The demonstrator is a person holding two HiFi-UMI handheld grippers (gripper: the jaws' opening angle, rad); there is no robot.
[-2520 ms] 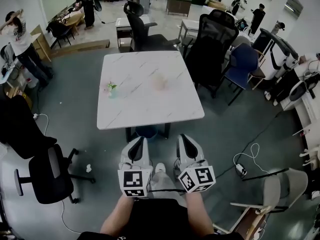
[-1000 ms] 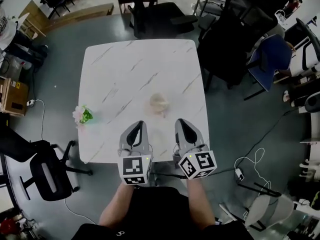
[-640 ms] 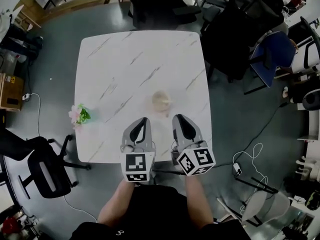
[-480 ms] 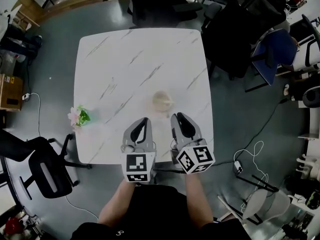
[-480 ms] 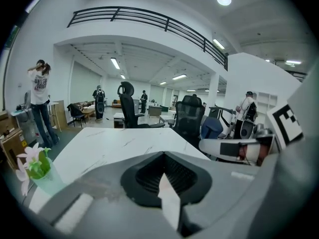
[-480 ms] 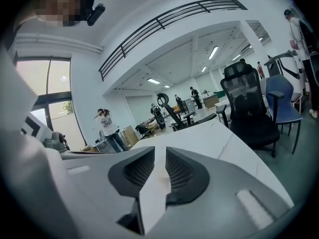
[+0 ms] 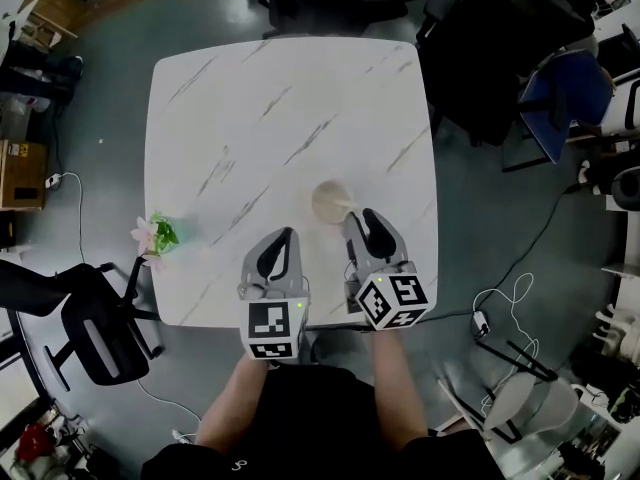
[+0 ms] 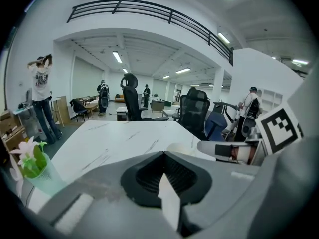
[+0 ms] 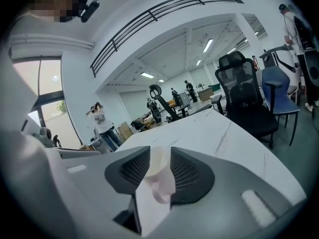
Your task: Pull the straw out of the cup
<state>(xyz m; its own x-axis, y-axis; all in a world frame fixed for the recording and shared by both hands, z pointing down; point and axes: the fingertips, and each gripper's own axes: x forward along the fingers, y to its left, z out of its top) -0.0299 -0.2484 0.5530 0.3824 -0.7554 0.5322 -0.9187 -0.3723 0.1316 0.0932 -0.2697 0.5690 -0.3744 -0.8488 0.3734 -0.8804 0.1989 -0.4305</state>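
White, grey-veined stone makes up the counter [image 7: 250, 98], a square top on a grey floor [image 7: 90, 98] in an open office. Left of the left gripper [image 7: 279, 238], at the counter's near-left edge, stands a small pot of pink flowers [image 7: 152, 236]. Further left, off the counter, is a black office chair [image 7: 85, 333]. The left gripper is clenched, its jaws meeting at the tips with nothing in them.

Just ahead of the right gripper [image 7: 362, 218] and slightly to its left, the pale cup [image 7: 331, 201] sits on the counter's near half. The right gripper is released. Its jaws have just been opening, and the cup shows through the gap just beyond the tips, with neither pad pressing on it. The straw is too small to make out surely. Right of that gripper, past the counter's edge, are dark chairs [image 7: 500, 48], a blue chair [image 7: 565, 88] and a white cable [image 7: 500, 303] looped on the floor.

Only the gripper views show the room's height: a railed mezzanine [image 8: 149, 11], ceiling strip lights [image 8: 117, 57] and a person [image 8: 41, 91] with raised arms beyond the counter's far-left side. Only the head view shows the forearms [image 7: 235, 408] behind the marker cubes [image 7: 273, 330].
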